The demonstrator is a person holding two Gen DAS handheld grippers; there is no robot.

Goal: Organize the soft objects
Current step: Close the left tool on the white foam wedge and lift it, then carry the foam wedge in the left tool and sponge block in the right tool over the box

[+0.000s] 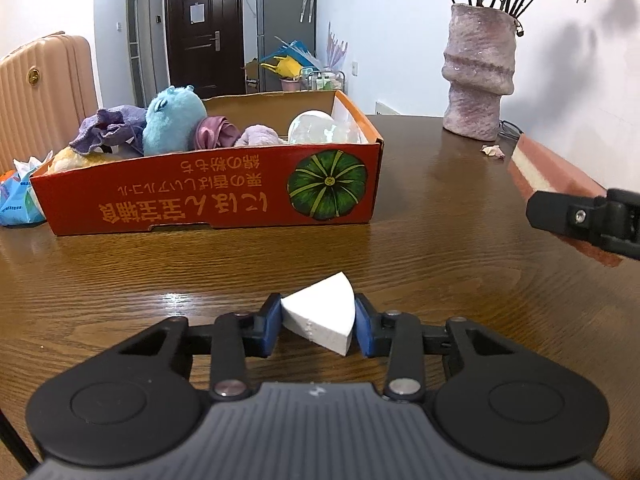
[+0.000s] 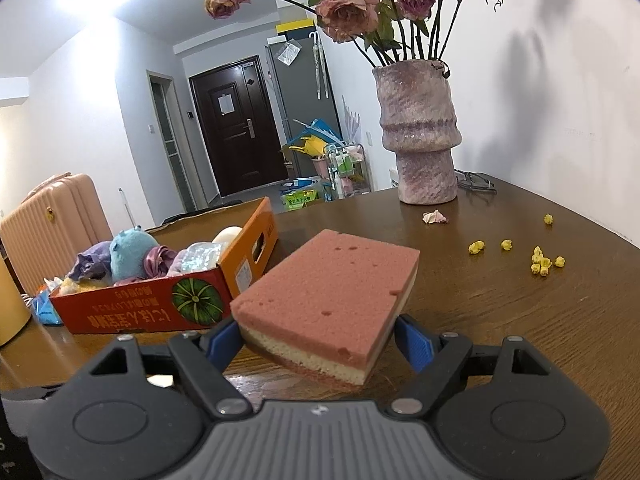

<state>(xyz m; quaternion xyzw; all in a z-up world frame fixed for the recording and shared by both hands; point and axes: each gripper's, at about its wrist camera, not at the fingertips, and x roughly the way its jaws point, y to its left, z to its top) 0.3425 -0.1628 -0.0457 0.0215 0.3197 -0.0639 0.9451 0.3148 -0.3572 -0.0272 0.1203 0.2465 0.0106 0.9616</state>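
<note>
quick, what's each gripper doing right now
Left gripper: closed on the white foam wedge, fingers touching both sides.
Right gripper: closed on the pink sponge, held above the table.

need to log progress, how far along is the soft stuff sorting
Mostly done: the orange cardboard box already holds the blue plush toy, purple cloth and other soft pieces. In hand: the left gripper is shut on the white foam wedge at the wooden table, and the right gripper holds the pink layered sponge. Left: putting both in the box.
</note>
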